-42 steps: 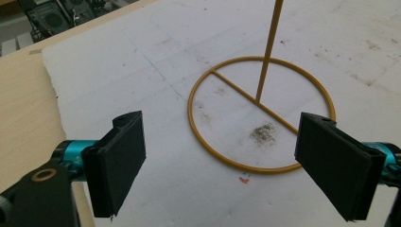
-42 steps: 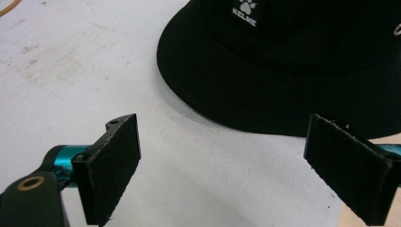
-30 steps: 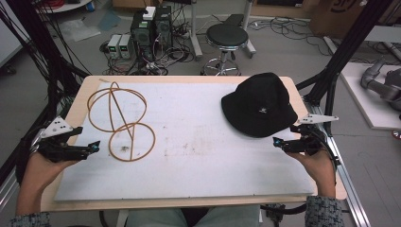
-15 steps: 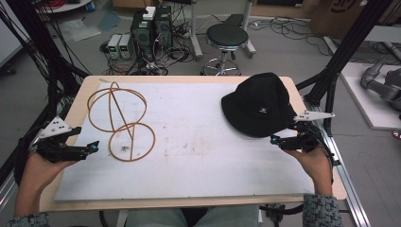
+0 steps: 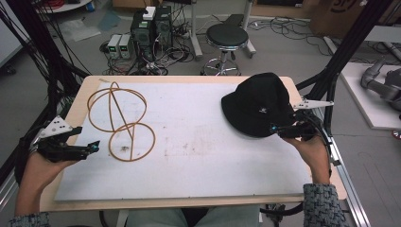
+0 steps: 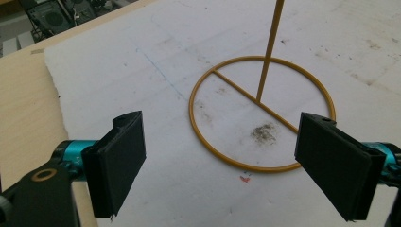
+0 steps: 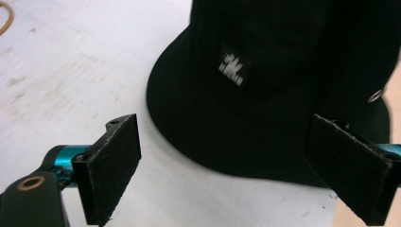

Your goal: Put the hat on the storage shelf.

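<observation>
The left gripper (image 5: 96, 146) hovered beside the yellow wire stand (image 5: 122, 122), fingers spread wide; the right gripper (image 5: 274, 128) — fingers likewise released — reached the black hat (image 5: 257, 105) on the table (image 5: 198, 161).

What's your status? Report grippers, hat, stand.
Left gripper open, beside stand. Right gripper open at hat brim, not gripping. Nothing in the way.
</observation>
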`<state>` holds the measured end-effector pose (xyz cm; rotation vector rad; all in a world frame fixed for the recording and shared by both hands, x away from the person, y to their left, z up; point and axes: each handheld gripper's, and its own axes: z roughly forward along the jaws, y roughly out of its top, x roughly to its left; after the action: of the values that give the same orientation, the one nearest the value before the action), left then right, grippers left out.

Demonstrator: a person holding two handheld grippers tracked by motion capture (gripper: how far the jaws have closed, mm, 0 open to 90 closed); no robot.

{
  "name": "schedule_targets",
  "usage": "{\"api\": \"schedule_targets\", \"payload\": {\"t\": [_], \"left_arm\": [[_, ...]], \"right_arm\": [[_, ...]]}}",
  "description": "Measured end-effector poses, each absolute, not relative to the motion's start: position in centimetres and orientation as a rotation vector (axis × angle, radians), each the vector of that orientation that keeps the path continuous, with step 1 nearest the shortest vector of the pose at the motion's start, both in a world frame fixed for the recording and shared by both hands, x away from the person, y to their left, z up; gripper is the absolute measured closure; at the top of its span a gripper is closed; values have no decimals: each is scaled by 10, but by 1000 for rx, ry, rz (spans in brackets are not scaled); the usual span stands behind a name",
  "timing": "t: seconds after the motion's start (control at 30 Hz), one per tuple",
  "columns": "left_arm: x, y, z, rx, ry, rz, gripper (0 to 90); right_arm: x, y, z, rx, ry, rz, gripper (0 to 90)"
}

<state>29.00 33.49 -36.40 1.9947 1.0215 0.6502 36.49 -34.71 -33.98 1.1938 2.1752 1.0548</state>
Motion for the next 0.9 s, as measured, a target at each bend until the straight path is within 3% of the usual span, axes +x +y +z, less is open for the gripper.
{"api": "schedule_targets", "payload": {"t": [0.9], "left_arm": [[293, 335, -362, 1998, 1012, 646, 174]], "right_arm": [[436, -341, -297, 1197, 2073, 1073, 127]]}}
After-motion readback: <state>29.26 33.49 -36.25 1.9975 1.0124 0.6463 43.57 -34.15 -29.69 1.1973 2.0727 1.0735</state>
